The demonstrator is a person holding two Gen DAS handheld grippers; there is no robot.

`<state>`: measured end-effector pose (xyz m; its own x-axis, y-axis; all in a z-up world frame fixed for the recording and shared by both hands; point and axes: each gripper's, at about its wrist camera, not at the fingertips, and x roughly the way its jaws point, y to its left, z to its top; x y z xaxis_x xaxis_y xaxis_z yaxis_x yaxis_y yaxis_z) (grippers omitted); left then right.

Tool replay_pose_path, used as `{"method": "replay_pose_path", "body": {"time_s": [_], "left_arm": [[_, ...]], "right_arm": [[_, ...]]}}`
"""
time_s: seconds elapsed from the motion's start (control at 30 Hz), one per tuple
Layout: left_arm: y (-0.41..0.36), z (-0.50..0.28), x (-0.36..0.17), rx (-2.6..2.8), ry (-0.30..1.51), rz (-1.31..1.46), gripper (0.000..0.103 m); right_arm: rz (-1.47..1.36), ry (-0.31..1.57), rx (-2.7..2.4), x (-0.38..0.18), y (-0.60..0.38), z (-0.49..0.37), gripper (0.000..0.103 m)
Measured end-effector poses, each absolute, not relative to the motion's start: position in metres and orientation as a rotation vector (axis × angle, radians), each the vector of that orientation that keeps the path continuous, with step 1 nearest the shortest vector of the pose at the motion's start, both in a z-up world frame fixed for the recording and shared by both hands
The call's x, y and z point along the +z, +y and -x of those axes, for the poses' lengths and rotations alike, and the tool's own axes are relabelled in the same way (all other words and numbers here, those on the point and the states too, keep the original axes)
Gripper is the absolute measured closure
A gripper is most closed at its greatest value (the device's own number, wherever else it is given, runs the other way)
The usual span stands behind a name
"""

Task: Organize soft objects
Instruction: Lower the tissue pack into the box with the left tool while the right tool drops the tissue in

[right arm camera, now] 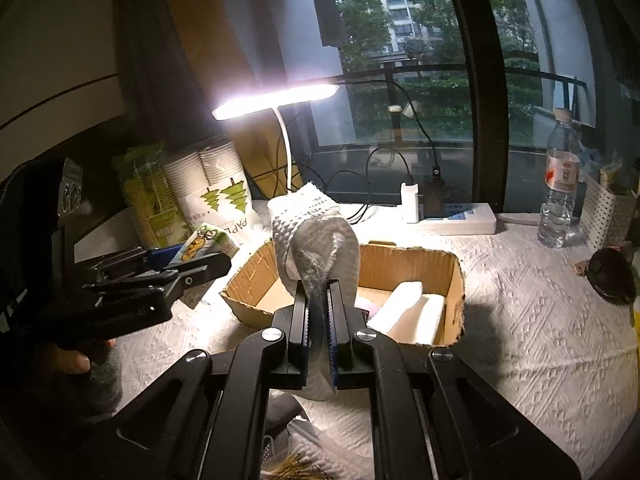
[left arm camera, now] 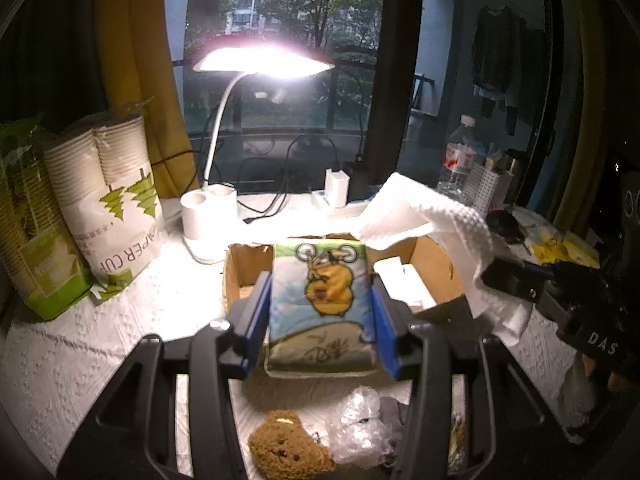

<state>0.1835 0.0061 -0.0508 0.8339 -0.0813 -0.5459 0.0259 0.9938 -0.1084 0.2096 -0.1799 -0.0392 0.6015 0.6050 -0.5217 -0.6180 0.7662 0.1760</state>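
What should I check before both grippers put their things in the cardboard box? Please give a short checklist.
1. Left gripper shut on the tissue pack: ok.
2. Right gripper shut on the cloth: ok.
3. Box open on top: ok.
4. Free room in the box beside the white items: ok.
5. Cloth hanging clear of the box rim: cannot tell.
6. Lamp and cables away from the box: ok.
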Motion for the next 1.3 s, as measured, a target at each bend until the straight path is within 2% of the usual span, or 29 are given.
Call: {"method": "replay_pose_path", "body": {"time_s": [0.53, 0.93, 1.3], "left_arm": [[0.048, -0.22, -0.075, -0.065, 0.6, 0.149, 0.055], [0.058, -0.249, -0.108, -0.087, 0.707, 0.205, 0.054], [0.064, -0.253, -0.111, -0.09, 0.719, 0.236, 0.051]], "right_arm": [[0.082, 0.638, 0.688, -0.046, -0.137, -0.239, 0.095], [0.128, 0.783, 0.687, -0.088, -0.095, -0.274, 0.095], [0.113, 0.888, 0.71, -0.119, -0.074, -0.296, 0.093]]}}
